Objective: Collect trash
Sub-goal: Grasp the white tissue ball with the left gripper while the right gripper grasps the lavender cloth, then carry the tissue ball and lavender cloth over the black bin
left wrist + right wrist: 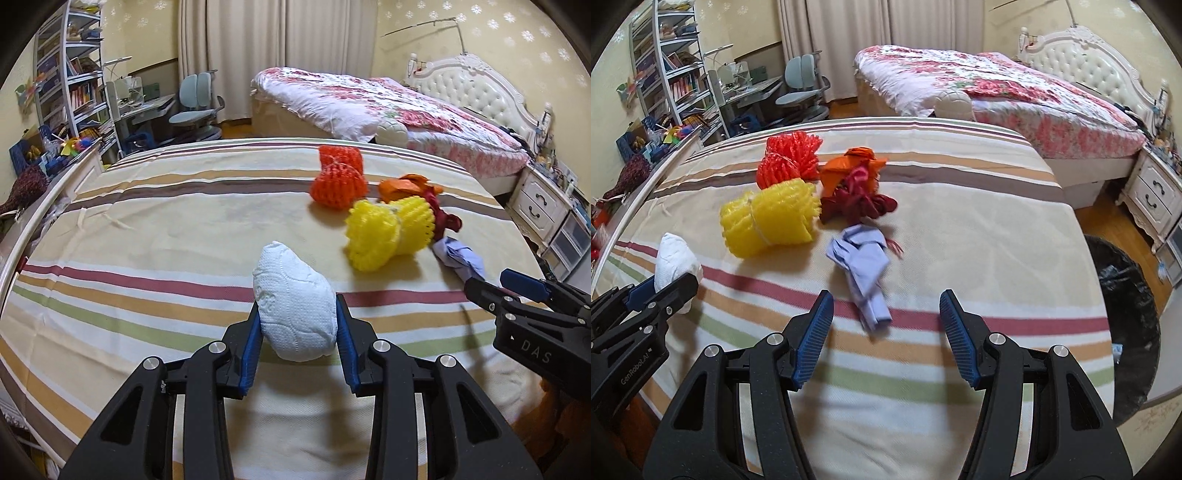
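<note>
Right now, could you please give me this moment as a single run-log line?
left gripper: shut on white tissue wad | right gripper: open, empty, above lilac paper wad | black bin: right of bed

Home bedroom: bed, probably bookshelves.

Left wrist view: mounted behind the left gripper, looking forward and downward along its jaws, close over the striped tabletop; the right gripper enters at the right edge.

Right wrist view: mounted behind the right gripper, same forward-down slant, close over the tabletop's right part; the left gripper enters at the left edge, a black bin at the right.

Shared by the 2 views: the tabletop with its trash pile, including the yellow foam net, the floral bed, the bookshelf and the curtains.
</note>
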A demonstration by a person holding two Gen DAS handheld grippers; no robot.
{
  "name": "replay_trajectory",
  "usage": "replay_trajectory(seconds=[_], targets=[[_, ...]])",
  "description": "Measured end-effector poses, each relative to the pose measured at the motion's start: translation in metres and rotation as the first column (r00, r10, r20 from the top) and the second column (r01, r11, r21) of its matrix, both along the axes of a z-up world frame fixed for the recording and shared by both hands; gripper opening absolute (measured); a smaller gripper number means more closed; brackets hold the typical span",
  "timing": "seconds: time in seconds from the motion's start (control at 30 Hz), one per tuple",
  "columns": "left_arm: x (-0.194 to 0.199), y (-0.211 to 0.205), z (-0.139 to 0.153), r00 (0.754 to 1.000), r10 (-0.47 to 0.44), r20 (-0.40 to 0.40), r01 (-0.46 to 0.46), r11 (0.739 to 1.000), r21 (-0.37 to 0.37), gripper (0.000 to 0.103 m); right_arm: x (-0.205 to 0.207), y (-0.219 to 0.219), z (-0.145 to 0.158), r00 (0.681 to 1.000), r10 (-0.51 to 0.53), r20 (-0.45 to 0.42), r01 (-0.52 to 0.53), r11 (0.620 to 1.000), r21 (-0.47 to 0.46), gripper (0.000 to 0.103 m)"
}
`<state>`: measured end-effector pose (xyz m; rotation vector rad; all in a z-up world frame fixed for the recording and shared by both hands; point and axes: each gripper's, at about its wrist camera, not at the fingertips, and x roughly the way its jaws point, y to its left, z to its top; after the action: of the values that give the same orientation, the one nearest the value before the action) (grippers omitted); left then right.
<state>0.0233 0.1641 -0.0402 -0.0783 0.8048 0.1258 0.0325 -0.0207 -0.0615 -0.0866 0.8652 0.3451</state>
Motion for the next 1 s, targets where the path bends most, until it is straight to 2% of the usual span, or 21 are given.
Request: replay_trajectory(seconds=[0.2,0.3,0.37,0.43,0.73,1.0], targets=[[0.003,0.007,-0.003,1.0,0.007,-0.005,-0.007,1.0,-0.003,0.037,0.009,0.012,-0.005,1.0,0.008,-0.021,-0.008,1.0,-0.012,0.057],[0.003,0.007,-0.004,1.0,0.008,-0.011,-0.008,1.0,-0.007,0.037,0.007,0.012,-0.006,1.0,0.002,-0.01,-0.002,1.0,-0.03,0.043],[0.005,0.008,-0.006,1.0,0.008,-0.015,-0.008,1.0,-0.011,0.037,0.006,0.011,-0.006,1.0,0.004,-0.007,-0.004,0.999,-0.037,0.029],[0.005,0.008,-0.006,1.0,0.007,-0.014,-0.007,1.0,-0.011,0.037,0.004,0.009,-0.006,1.0,0.004,-0.004,-0.004,0.999,-0.043,0.023],[-0.002,0.002,-0.004,1.0,-0.01,0.0,0.01,1.0,-0.027,0.037,-0.012,-0.012,-0.005,1.0,-0.028,0.005,0.028,0.999,-0.018,0.023],[-0.008,-0.034,0.001,0.995,-0.096,0.028,0.097,0.995,-0.027,0.037,-0.027,-0.056,0.001,0.992,-0.121,0.039,0.121,0.993,-0.011,0.023]])
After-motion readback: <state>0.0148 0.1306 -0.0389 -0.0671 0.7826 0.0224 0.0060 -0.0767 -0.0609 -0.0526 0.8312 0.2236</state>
